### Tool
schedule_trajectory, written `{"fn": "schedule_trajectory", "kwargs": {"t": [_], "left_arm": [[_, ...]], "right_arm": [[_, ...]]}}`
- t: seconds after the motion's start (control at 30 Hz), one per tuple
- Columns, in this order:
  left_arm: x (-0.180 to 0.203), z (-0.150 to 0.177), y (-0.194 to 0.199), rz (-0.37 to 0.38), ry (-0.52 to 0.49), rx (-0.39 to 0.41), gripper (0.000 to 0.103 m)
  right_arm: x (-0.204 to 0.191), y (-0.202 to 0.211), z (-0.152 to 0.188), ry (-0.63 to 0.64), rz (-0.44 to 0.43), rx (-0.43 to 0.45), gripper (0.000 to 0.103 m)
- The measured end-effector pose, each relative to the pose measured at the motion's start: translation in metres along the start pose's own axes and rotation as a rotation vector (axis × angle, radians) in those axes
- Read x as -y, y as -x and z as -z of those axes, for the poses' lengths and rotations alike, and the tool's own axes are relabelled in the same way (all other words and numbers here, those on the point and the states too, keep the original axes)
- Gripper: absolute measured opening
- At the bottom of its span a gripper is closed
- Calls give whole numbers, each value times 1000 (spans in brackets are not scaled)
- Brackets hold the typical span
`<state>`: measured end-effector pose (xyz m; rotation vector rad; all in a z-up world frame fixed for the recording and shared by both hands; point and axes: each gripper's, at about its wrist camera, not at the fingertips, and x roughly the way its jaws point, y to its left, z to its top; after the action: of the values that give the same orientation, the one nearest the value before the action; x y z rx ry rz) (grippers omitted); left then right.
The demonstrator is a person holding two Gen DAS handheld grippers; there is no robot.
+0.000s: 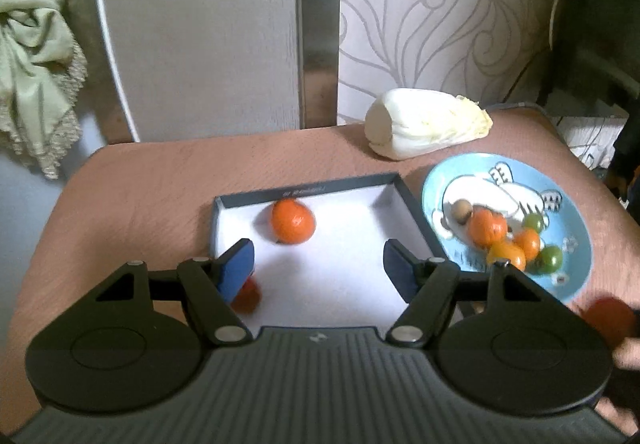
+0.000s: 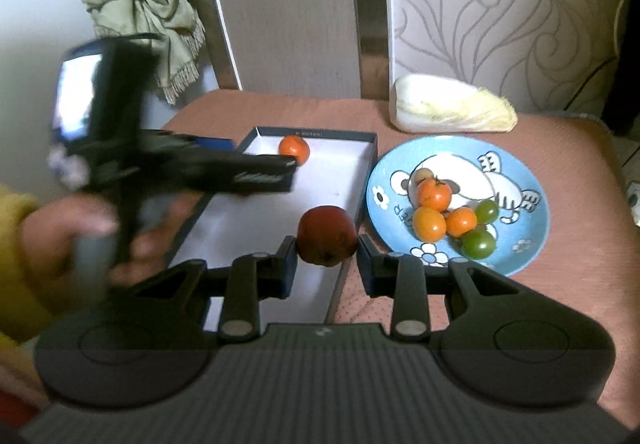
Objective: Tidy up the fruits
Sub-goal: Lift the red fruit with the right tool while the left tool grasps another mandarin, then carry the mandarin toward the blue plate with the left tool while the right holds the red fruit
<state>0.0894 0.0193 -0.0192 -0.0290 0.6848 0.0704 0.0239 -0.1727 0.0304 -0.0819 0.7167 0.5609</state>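
A dark-rimmed box with a white floor (image 1: 344, 264) (image 2: 248, 228) sits on the table and holds an orange (image 1: 293, 222) (image 2: 294, 149) near its far wall. A second orange-red fruit (image 1: 247, 296) lies partly hidden under my left finger. My left gripper (image 1: 319, 270) (image 2: 256, 172) is open and empty over the box. My right gripper (image 2: 327, 256) is shut on a dark red apple (image 2: 327, 235) above the box's right wall. A blue plate (image 1: 568, 284) (image 2: 532, 232) at the right holds several small orange and green fruits.
A napa cabbage (image 1: 428, 123) (image 2: 452, 109) lies at the back of the salmon-coloured table (image 1: 140, 196). A green cloth (image 1: 36, 44) hangs at the far left. Wall panels stand behind the table.
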Motion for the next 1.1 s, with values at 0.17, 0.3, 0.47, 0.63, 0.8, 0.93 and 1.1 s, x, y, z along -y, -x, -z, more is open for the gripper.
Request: {"fn": "schedule_trajectory", "kwargs": {"t": [0.17,0.3,0.47,0.63,0.8,0.93,1.1], "left_arm": [[5,-18,-42,-16,-11,-24,76],[1,-22,-78,-19,9,-78,76],[-2,-25,-99,-68,6,-86,73],[-10,-23,-115,-87,28,-135,59],[-10,-22,-117,-91,35,-127,45],[-12,-19,-112,-79,35,-127,45],[-7,-8,-94,-40,32,-129,44]], "right_arm": [[1,21,2,-4,45,44,35],[3,32,4,-22,94,63,35],[1,38,7,-48,133,67,35],[-4,38,7,-59,154,63,35],[-7,39,7,-70,161,65,35],[-8,38,8,-76,150,65,35],[-6,32,10,-88,122,54,35]]}}
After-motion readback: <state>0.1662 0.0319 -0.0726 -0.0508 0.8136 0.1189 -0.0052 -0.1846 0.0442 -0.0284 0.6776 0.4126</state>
